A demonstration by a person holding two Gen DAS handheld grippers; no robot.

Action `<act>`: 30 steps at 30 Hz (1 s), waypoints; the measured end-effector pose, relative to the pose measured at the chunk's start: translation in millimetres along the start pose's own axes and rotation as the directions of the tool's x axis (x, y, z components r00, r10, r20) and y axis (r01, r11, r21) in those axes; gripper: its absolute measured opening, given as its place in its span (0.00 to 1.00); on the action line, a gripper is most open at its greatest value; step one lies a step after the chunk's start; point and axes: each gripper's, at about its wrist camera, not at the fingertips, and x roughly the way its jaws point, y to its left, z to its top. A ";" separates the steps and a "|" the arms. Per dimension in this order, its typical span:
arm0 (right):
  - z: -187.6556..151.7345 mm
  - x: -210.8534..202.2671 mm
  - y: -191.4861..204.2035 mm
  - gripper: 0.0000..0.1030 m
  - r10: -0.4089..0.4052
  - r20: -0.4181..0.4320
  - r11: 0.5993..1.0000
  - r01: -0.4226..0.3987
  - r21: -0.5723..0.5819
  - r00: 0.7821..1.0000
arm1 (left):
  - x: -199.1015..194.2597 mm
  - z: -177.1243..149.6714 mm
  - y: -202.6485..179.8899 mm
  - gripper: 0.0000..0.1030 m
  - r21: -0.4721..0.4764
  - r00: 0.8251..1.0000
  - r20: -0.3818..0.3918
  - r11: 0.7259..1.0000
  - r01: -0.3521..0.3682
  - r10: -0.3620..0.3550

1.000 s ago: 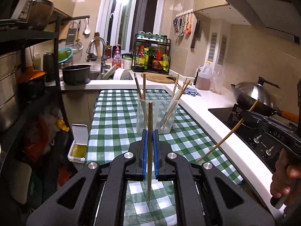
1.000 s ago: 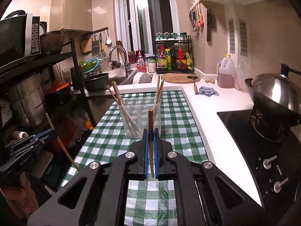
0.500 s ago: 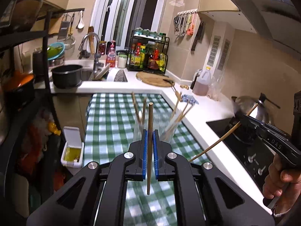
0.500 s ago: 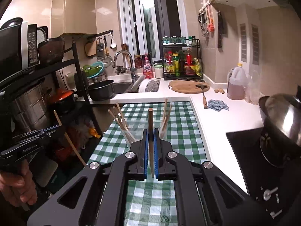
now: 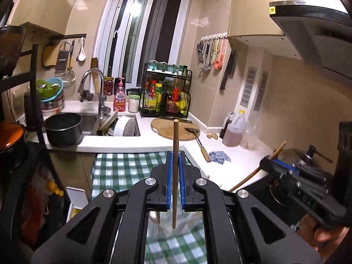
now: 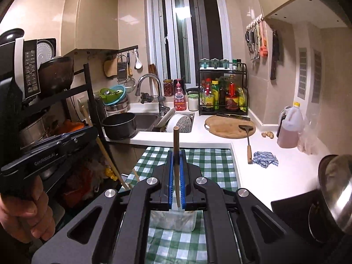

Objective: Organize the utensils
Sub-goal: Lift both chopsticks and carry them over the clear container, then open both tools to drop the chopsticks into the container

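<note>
My left gripper (image 5: 175,156) is shut on a wooden chopstick (image 5: 175,171) held upright. My right gripper (image 6: 175,155) is shut on another wooden chopstick (image 6: 176,167), also upright. A clear plastic cup (image 6: 172,220) holding several chopsticks stands on the green checked cloth (image 6: 211,160), just below both grippers; it shows blurred under the left gripper (image 5: 173,224). In the left wrist view the right gripper (image 5: 286,173) is at the right with its chopstick (image 5: 253,173). In the right wrist view the left gripper (image 6: 55,145) is at the left with its chopstick (image 6: 105,151).
White counter (image 6: 253,176) runs right of the cloth with a spatula (image 6: 248,140), blue rag (image 6: 265,158), oil jug (image 6: 290,127) and cutting board (image 6: 228,127). A wok (image 6: 336,189) sits on the stove. A black pot (image 6: 120,125) and sink (image 6: 149,121) are behind. A black shelf rack (image 6: 66,92) stands left.
Both grippers have risen and moved forward over the cup, each still holding its chopstick. The cup now lies beneath the fingers instead of ahead of them.
</note>
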 end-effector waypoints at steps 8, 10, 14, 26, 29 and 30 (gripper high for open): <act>-21.4 55.2 -9.8 0.05 0.002 -0.069 1.000 -0.002 -0.001 0.998 | 59.9 -18.8 6.8 0.06 -0.002 0.997 -0.073 0.999 -0.032 0.032; -29.3 66.4 -12.7 0.05 0.002 -0.090 1.000 -0.002 0.003 0.996 | 71.0 -27.5 8.6 0.06 0.006 0.994 -0.099 0.999 -0.043 0.043; -41.2 81.2 -15.2 0.05 -0.002 -0.123 1.000 0.003 0.004 0.992 | 85.2 -40.3 11.8 0.06 0.015 0.989 -0.137 0.998 -0.058 0.059; -38.0 67.0 -11.2 0.36 -0.061 -0.102 0.998 0.060 -0.010 0.993 | 62.9 -30.8 12.3 0.16 0.008 0.992 -0.106 0.998 -0.069 0.069; -38.5 48.4 -6.9 0.39 -0.070 -0.080 0.997 0.069 -0.020 0.994 | 50.2 -30.1 7.7 0.16 0.017 0.993 -0.092 0.997 -0.078 0.079; -38.6 41.5 -5.6 0.41 -0.073 -0.070 0.997 0.071 -0.021 0.995 | 43.9 -30.2 5.3 0.16 0.021 0.993 -0.085 0.996 -0.083 0.084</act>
